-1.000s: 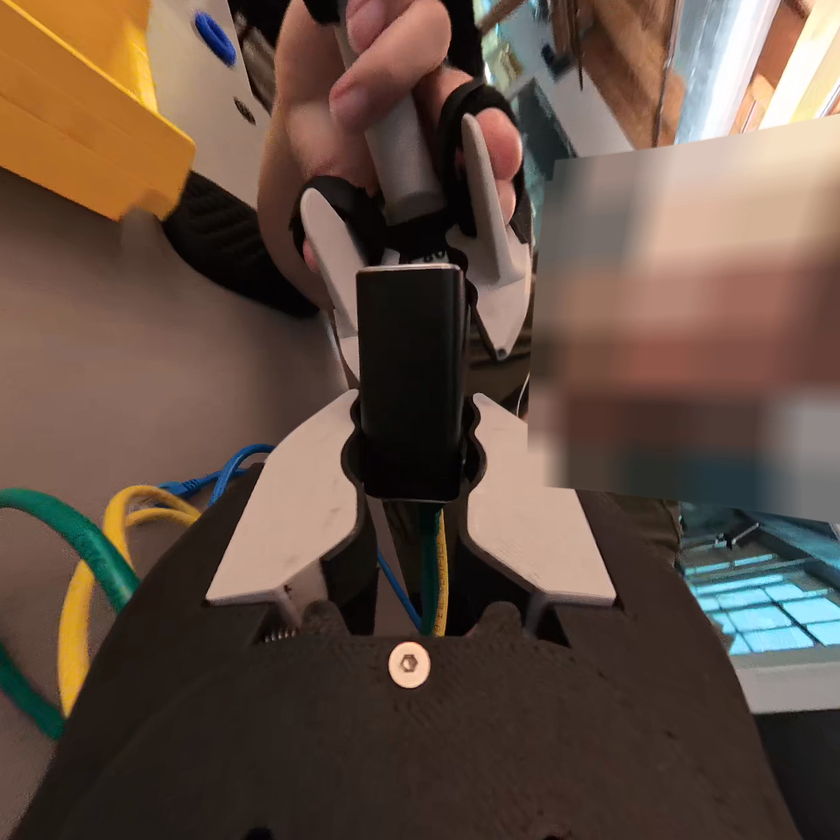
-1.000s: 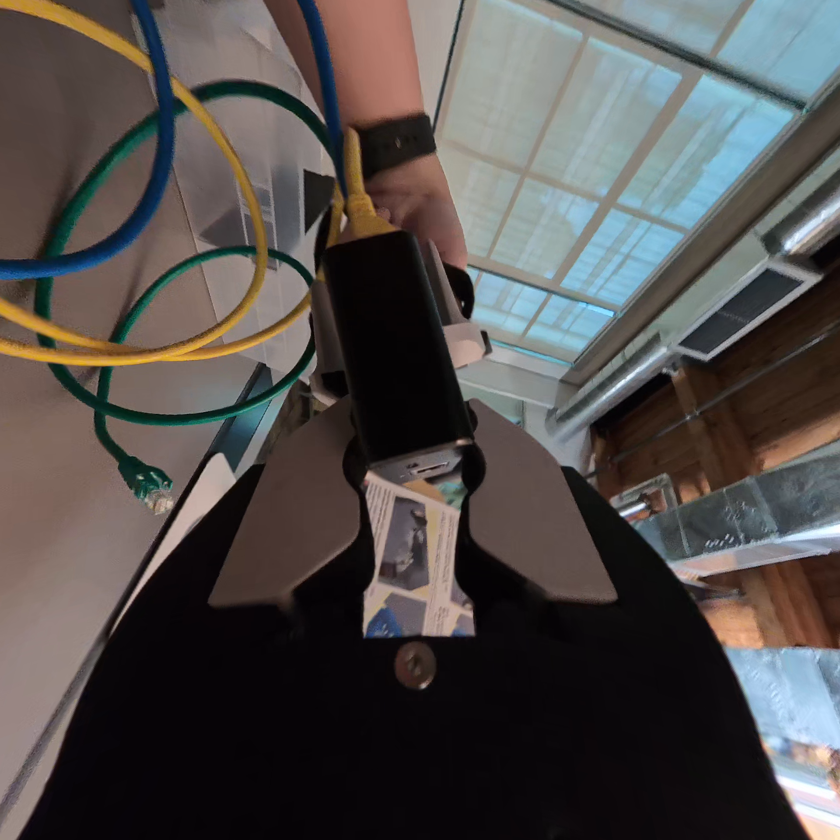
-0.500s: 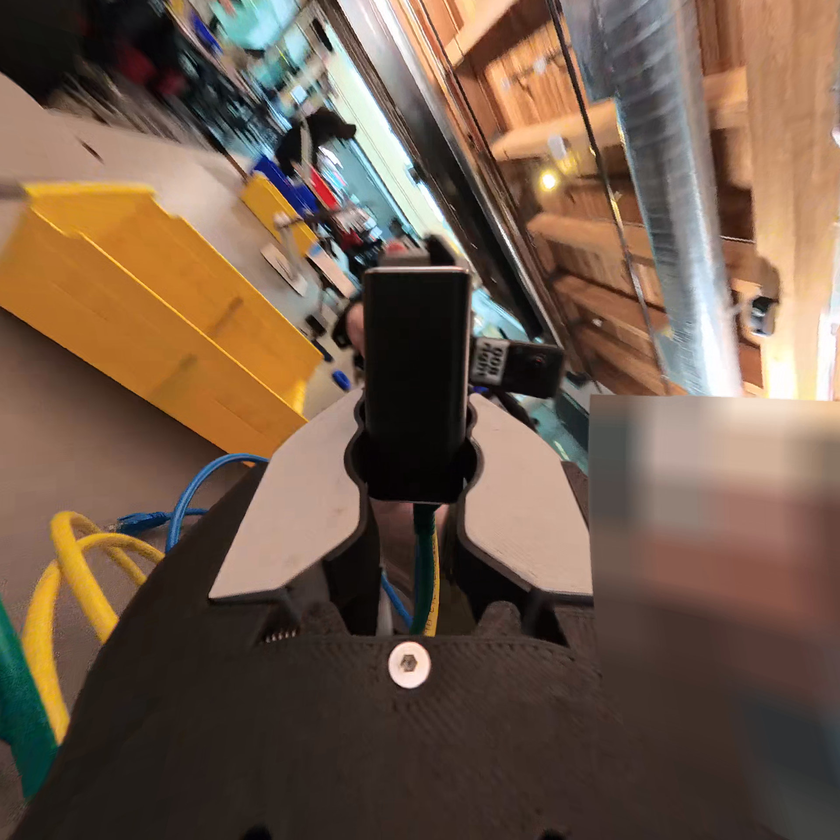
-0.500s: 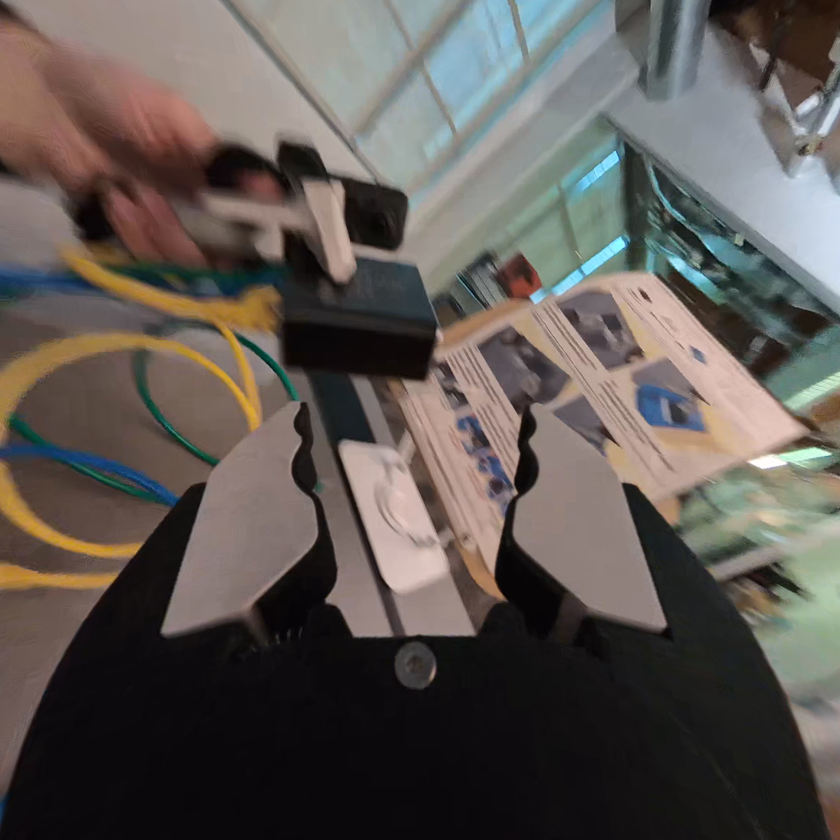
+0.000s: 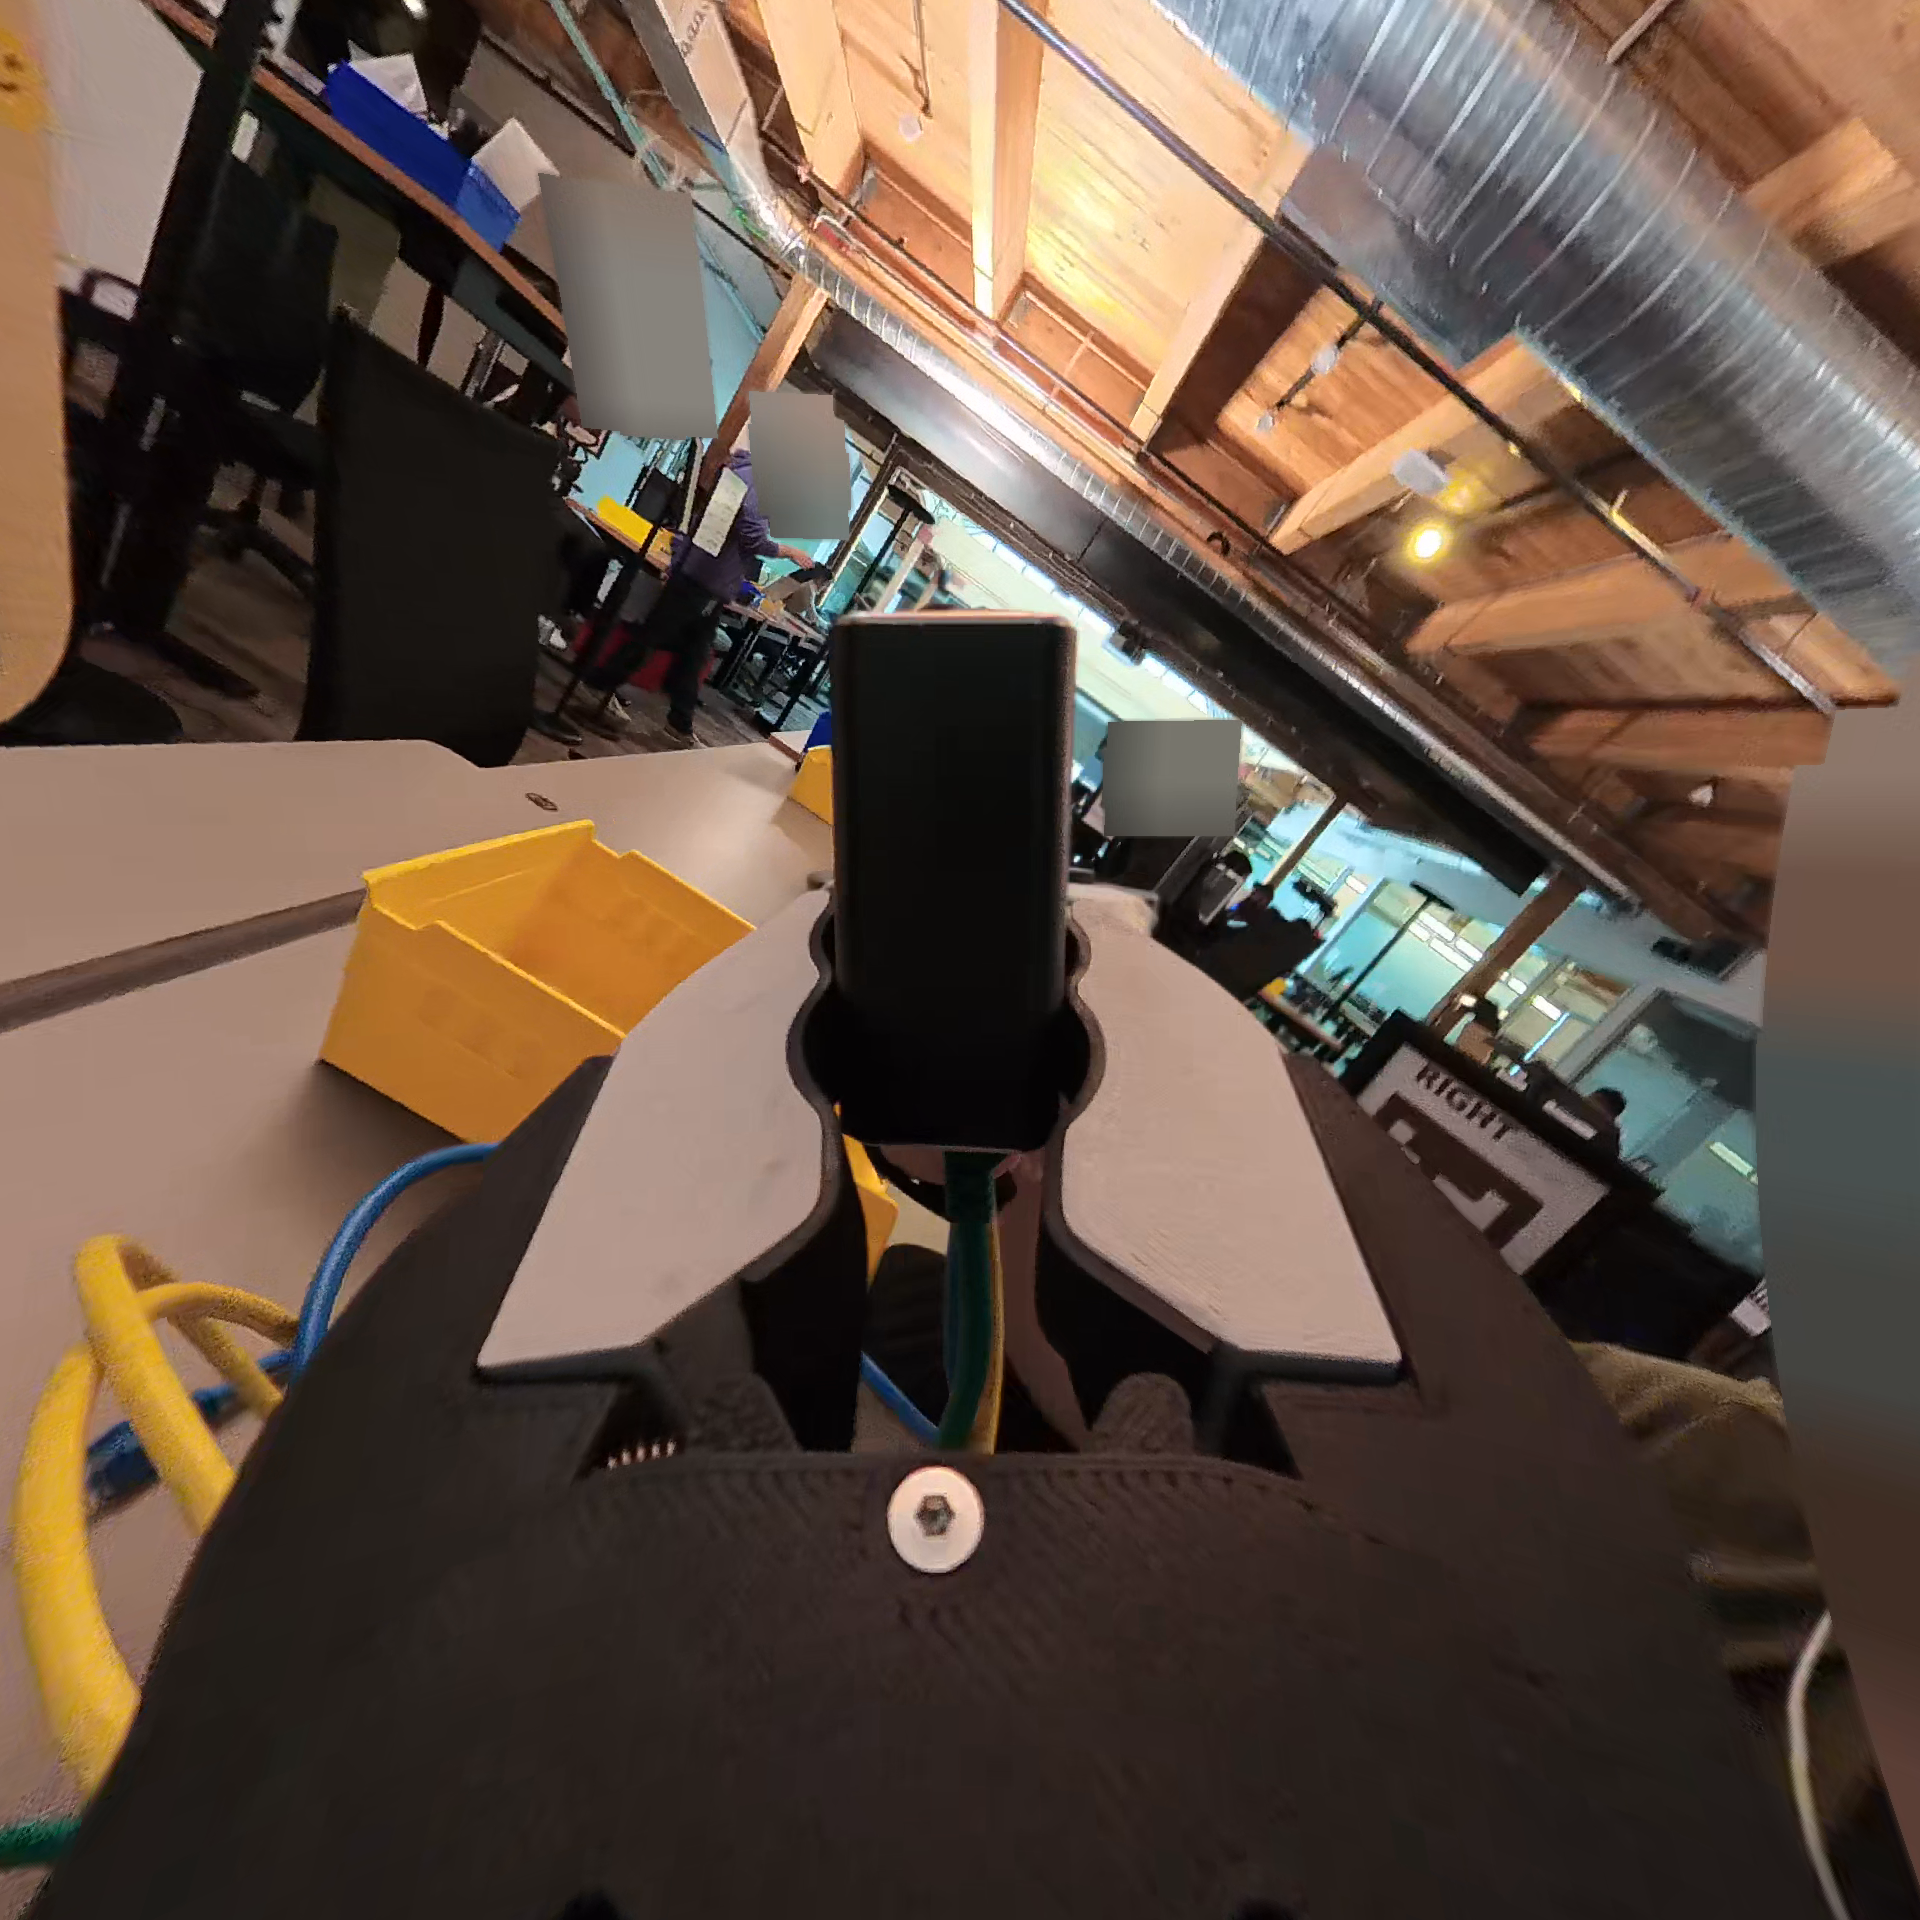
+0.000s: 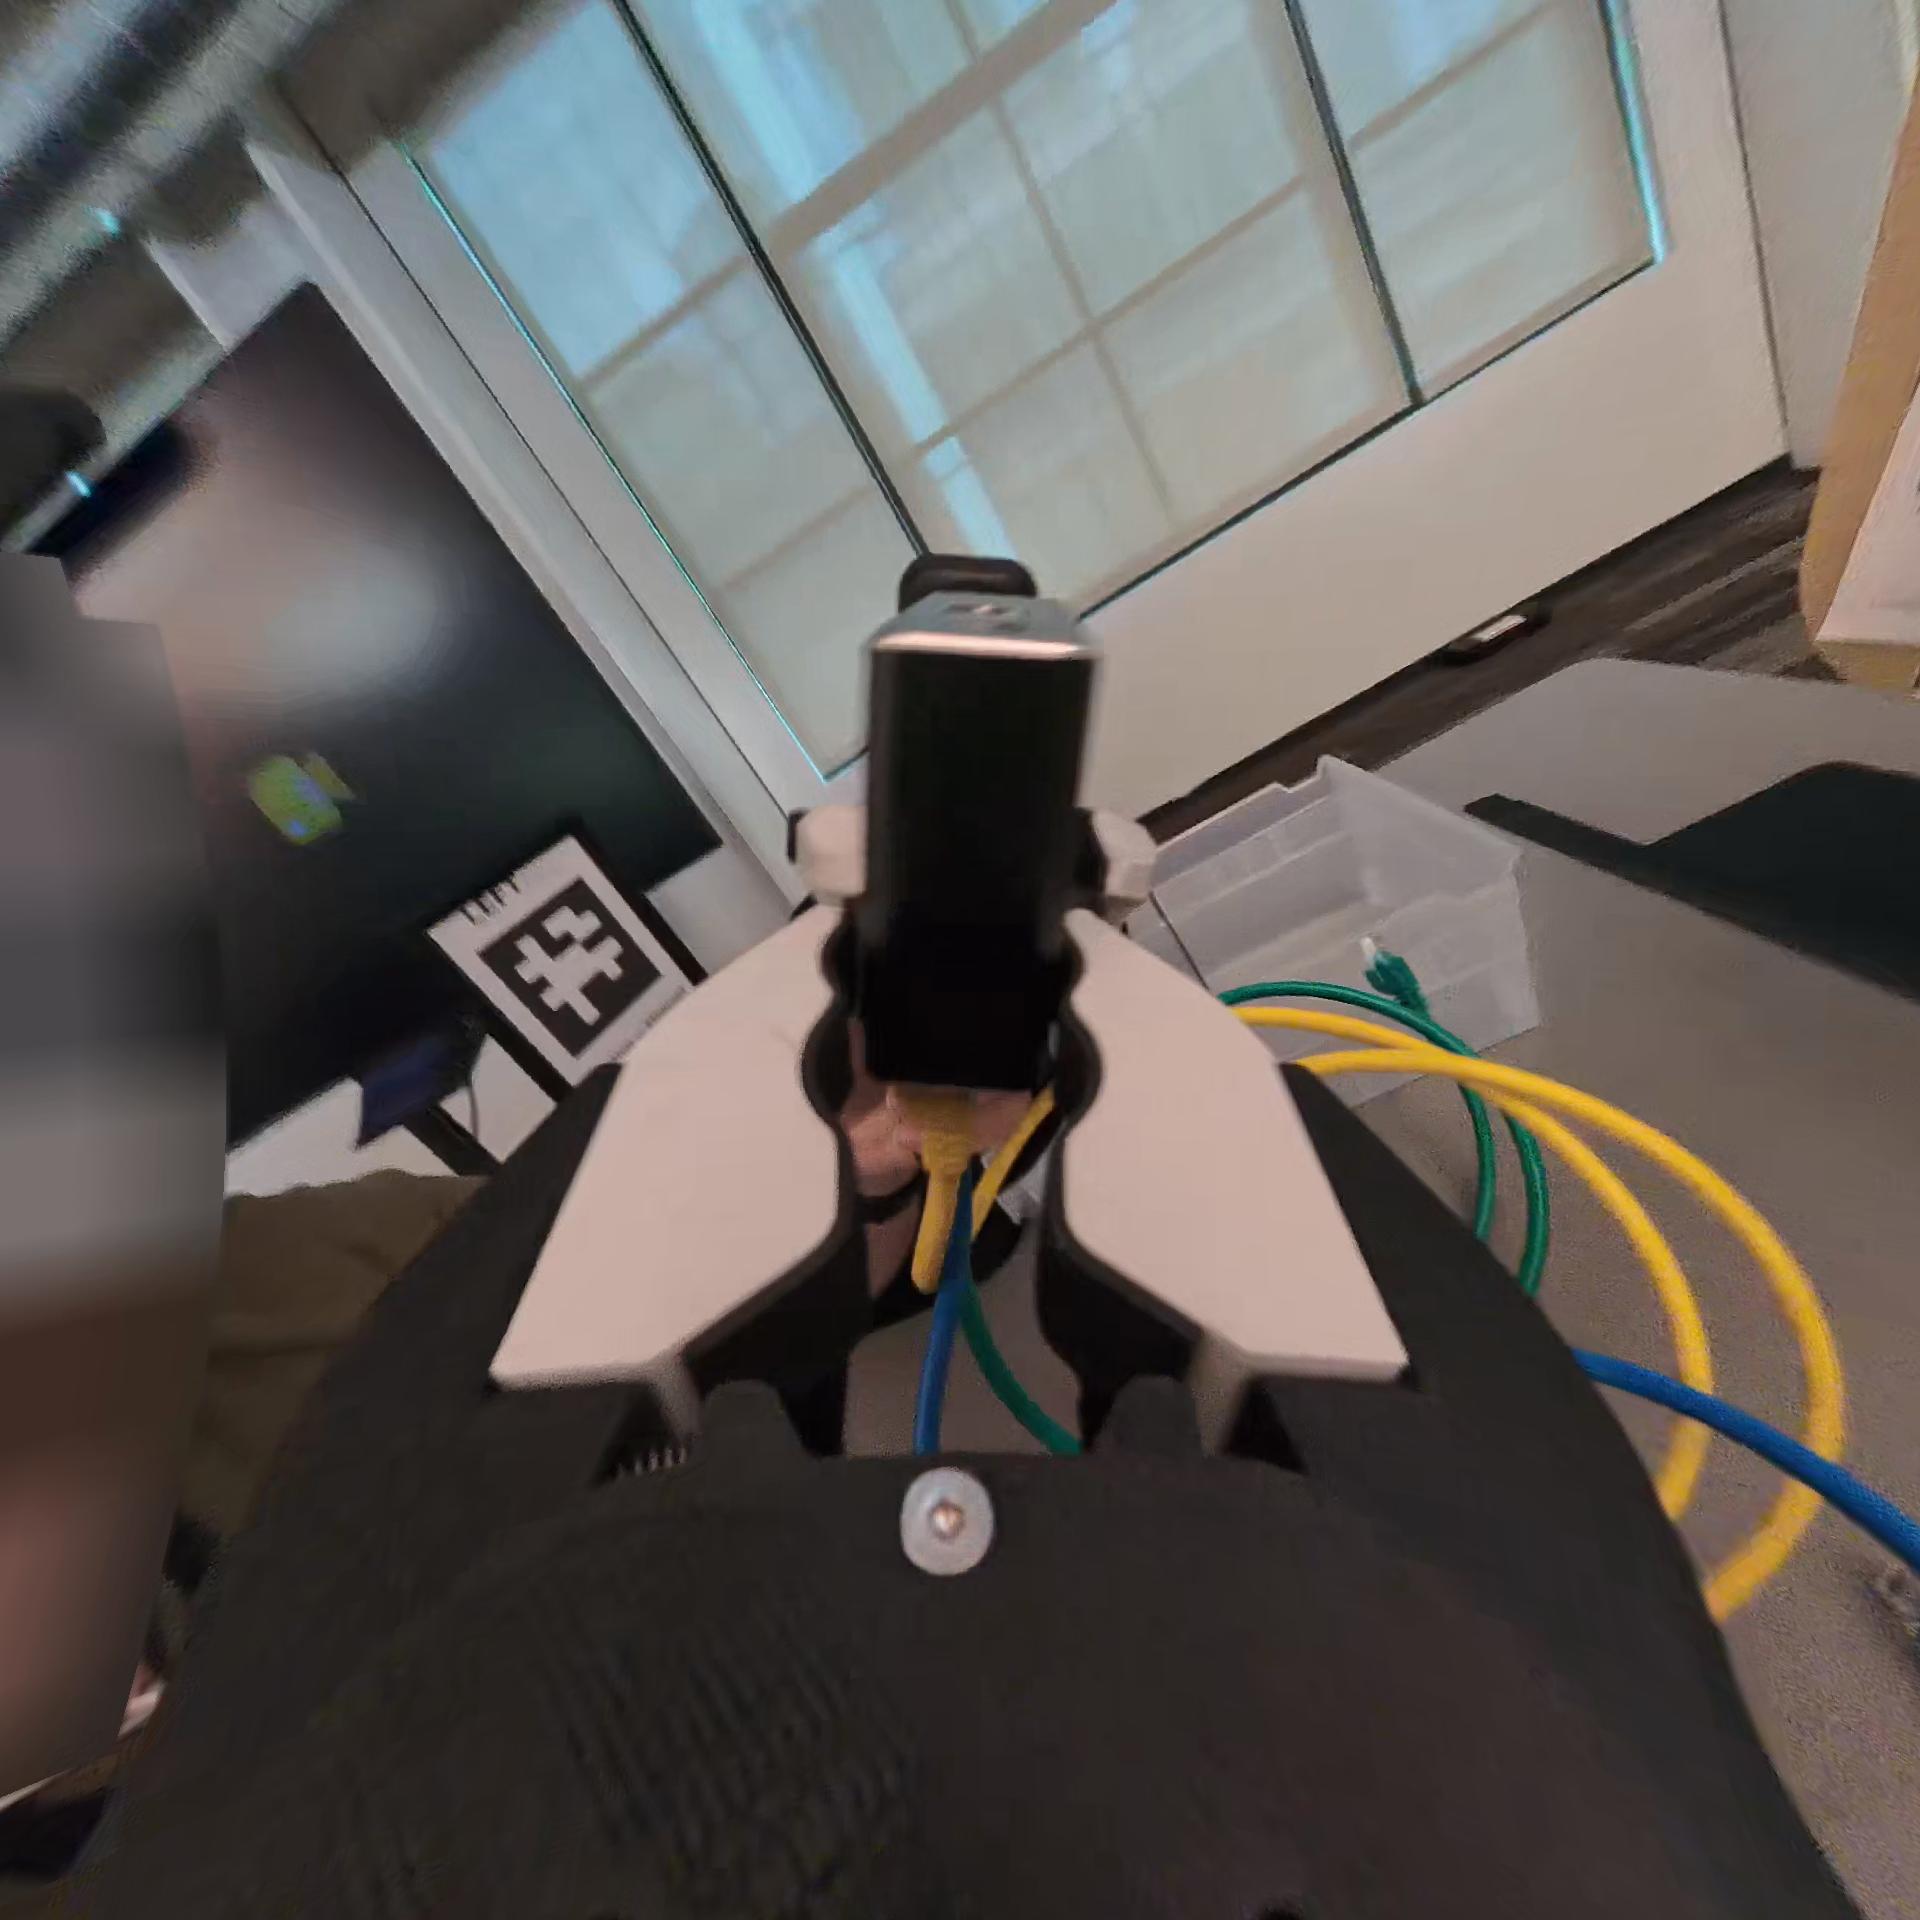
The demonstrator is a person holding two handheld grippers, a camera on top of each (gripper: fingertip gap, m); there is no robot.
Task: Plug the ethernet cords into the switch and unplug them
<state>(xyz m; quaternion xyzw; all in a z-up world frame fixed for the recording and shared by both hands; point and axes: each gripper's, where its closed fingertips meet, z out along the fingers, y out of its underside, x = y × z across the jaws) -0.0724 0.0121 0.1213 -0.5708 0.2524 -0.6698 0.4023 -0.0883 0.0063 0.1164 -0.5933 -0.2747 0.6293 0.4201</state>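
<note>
The black switch is a slim box held up off the table. My left gripper is shut on its near end. A green cord and a yellow one run up into its underside. In the right wrist view my right gripper is shut on the switch too. A yellow plug sits in its underside, with blue and green cords beside it. The other gripper's white fingertips show behind the switch. A loose green plug hangs free.
A yellow bin stands on the grey table to the left, with yellow loops and a blue plug near it. A clear plastic bin stands to the right behind looped cords. A dark screen and windows lie beyond. The grippers are tip to tip, or close to it.
Half a second ago my right gripper was open and apart from the switch; now it is shut on it. Both views have swung, and the left gripper kept its hold throughout.
</note>
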